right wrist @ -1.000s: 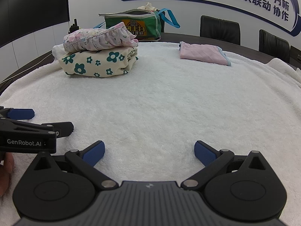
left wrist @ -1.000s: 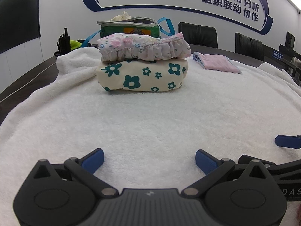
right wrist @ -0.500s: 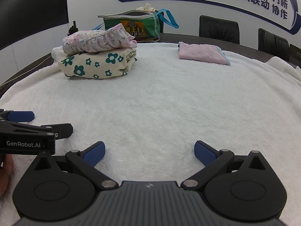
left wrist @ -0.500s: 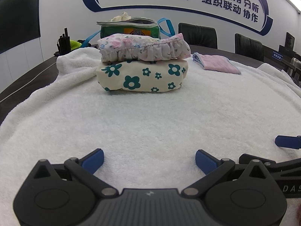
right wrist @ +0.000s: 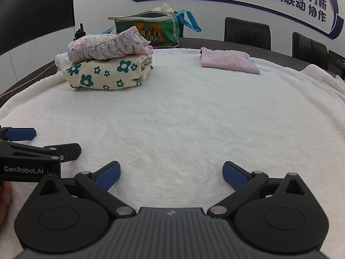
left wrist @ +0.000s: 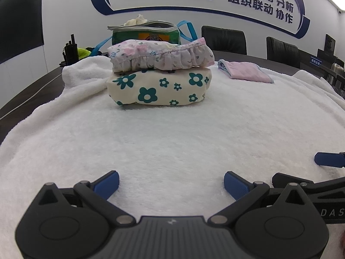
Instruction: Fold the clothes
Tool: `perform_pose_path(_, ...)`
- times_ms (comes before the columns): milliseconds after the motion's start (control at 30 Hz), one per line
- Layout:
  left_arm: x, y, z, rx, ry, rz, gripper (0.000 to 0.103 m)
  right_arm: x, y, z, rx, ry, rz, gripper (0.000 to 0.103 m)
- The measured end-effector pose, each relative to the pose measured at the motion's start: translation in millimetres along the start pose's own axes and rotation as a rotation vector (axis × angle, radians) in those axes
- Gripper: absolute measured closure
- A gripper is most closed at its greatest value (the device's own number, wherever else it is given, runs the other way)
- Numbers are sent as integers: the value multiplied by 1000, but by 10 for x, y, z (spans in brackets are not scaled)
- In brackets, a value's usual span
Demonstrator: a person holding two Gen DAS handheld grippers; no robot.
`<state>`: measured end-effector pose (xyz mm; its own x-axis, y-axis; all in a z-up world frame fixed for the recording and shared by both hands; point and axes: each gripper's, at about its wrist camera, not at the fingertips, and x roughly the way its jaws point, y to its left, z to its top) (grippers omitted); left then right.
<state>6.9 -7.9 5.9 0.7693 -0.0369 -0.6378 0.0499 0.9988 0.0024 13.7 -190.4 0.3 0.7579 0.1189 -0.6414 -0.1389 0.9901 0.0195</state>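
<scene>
Two folded garments are stacked at the back left of the white towel [left wrist: 172, 140]: a cream one with teal flowers [left wrist: 159, 89] below, a pale pink frilled one [left wrist: 161, 54] on top. The stack also shows in the right wrist view [right wrist: 107, 73]. A folded pink cloth [left wrist: 248, 73] lies apart at the back right, also seen in the right wrist view [right wrist: 226, 61]. My left gripper [left wrist: 171, 184] is open and empty, low over bare towel. My right gripper [right wrist: 170, 176] is open and empty beside it, to its right.
A green bag with blue straps [right wrist: 148, 30] holding more clothes stands behind the stack. Black chairs [right wrist: 248, 32] line the far side of the dark table [left wrist: 32, 90]. The towel [right wrist: 194, 118] covers most of the table.
Both grippers stayed open and nearly still. The right wrist view has shifted slightly, so the stack sits a little higher and farther left in it.
</scene>
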Motion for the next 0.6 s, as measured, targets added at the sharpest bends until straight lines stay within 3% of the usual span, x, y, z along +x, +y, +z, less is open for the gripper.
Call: perform_pose_path(600, 1, -6, -1, 1, 5, 2, 0, 0, -4, -1, 1, 0, 1, 1)
